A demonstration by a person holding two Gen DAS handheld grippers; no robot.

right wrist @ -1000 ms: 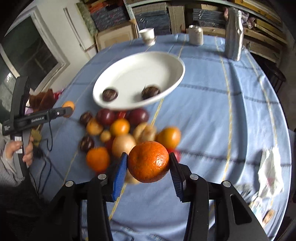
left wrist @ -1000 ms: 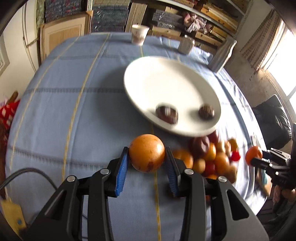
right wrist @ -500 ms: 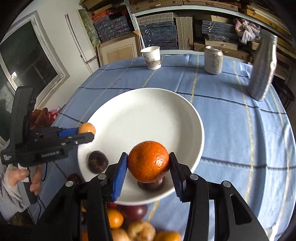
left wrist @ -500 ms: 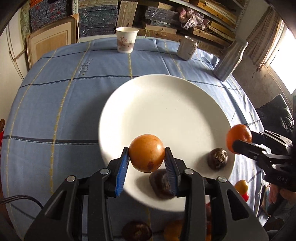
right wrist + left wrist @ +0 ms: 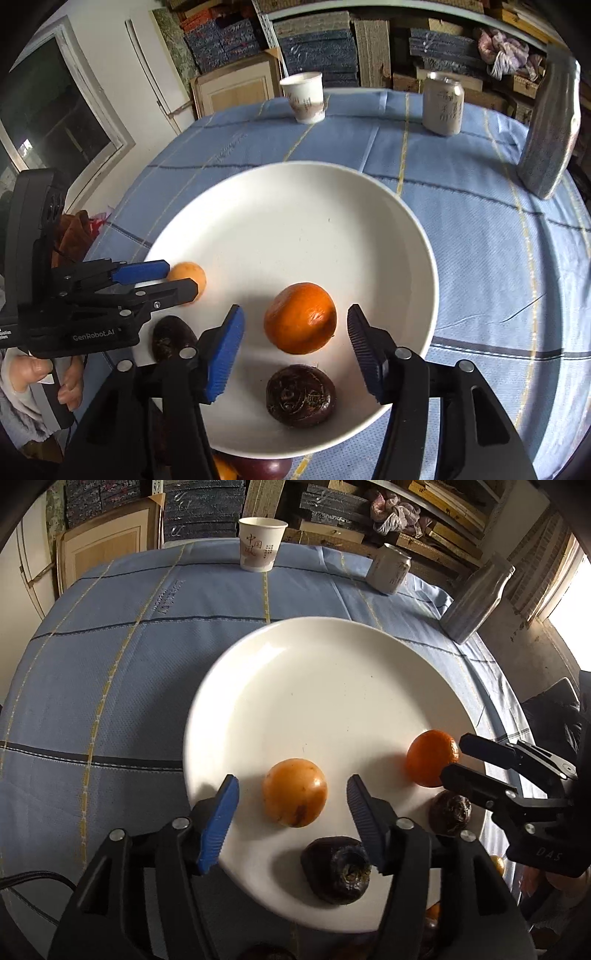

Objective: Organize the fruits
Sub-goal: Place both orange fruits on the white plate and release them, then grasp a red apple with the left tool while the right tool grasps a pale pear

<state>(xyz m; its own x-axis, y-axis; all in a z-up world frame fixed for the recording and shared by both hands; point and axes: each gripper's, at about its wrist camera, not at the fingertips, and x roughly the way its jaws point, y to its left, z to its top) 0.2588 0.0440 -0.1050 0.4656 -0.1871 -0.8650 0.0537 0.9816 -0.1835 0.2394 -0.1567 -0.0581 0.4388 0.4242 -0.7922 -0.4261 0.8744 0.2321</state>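
Observation:
A white plate (image 5: 314, 686) lies on the blue tablecloth. A pale orange fruit (image 5: 294, 792) rests on it between the blue pads of my left gripper (image 5: 292, 781); the jaws are opening and the pads stand clear of the fruit. A tangerine (image 5: 300, 317) sits on the plate (image 5: 288, 229) between the fingers of my right gripper (image 5: 296, 310), whose jaws are also opening without touching it. Two dark wrinkled fruits (image 5: 338, 871) (image 5: 448, 812) lie near the plate's front rim. The left wrist view also shows the right gripper (image 5: 456, 757) beside the tangerine (image 5: 430, 757).
A paper cup (image 5: 261, 544), a drink can (image 5: 389, 572) and a silver bottle (image 5: 476, 602) stand at the table's far side. More fruit (image 5: 258, 469) lies on the cloth just below the plate's front edge. A person's hand (image 5: 70, 384) holds the left gripper.
Both grippers carried their fruits from beside the fruit pile to over the plate. Their jaws then spread, and the pale orange fruit and the tangerine now rest on the plate, free of the pads.

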